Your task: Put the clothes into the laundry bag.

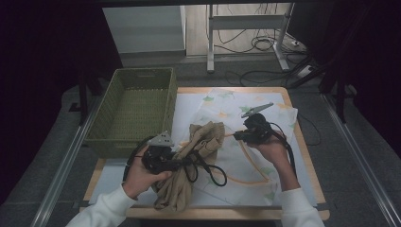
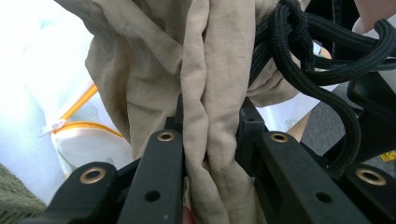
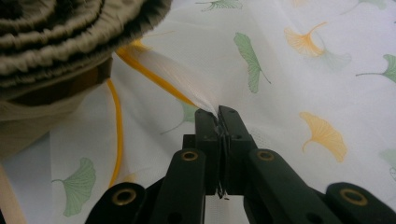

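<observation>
At a wooden table (image 1: pixel 302 156) a person works with 2 handheld grippers over a white mesh laundry bag printed with green and orange ginkgo leaves and edged with an orange zip (image 1: pixel 246 156), which lies spread across the tabletop. A crumpled beige cotton garment with an elastic waistband (image 1: pixel 196 156) lies on the near left part of that bag, its lower end hanging toward the table's front edge. The left gripper (image 2: pixel 211 128) sits at the garment's left side in the high view; in the left gripper view its 2 black jaws pinch a thick vertical fold of the beige cloth, the pads pressing it from both sides. A black braided cable (image 1: pixel 208 168) loops over the garment just beside that gripper. The right gripper (image 3: pixel 218 114) is held over the middle of the bag, to the right of the garment and apart from it; in the right gripper view its jaws are pressed together on a raised peak of the white mesh, right next to the orange zip line, and the cloth is lifted into a small tent at the tips. A green woven rectangular basket (image 1: pixel 113 109) stands at the table's far left corner, beside the bag's edge and near the left hand (image 1: pixel 142 177), with nothing visible inside it.
</observation>
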`<state>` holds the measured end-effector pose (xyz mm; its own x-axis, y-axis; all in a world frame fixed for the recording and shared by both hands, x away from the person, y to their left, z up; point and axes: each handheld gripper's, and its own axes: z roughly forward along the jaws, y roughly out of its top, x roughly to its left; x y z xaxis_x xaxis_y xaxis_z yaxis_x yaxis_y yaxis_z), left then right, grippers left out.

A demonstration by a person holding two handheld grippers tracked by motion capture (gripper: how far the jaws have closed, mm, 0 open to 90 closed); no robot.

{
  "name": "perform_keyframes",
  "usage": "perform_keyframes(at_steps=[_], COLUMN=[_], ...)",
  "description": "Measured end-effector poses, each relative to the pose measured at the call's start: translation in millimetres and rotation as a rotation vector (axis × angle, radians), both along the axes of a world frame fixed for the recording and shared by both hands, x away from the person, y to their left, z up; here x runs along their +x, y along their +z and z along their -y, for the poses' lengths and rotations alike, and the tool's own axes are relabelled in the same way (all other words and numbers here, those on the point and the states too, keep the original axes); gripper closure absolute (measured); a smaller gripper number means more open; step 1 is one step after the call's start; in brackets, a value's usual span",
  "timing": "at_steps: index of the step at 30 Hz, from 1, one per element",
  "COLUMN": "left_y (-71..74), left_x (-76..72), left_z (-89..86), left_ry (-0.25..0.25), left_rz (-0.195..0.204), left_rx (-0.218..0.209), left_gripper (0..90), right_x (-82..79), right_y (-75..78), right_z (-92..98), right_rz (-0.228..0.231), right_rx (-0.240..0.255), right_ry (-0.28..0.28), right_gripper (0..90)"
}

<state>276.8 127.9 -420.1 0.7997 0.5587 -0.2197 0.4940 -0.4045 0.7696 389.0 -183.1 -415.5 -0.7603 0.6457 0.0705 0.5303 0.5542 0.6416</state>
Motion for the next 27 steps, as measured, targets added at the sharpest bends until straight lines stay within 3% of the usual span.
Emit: perform_keyframes(at_steps=[15, 27], left_y=[2.4, -12.2], left_x=[-5.2, -2.7], left_z=[8.2, 25.5], left_ry=[-0.044, -0.075], left_rz=[-0.014, -0.055], left_rx=[0.05, 0.077], left_gripper=[76.3, 76.3], right_x=[-0.9, -1.4], right_y=[2.5, 3.4], right_z=[3.6, 4.0], right_rz=[0.003, 0.003], right_rx=[0.013, 0.029], right_ry=[-0.005, -0.006], right_gripper=[86.7, 86.7])
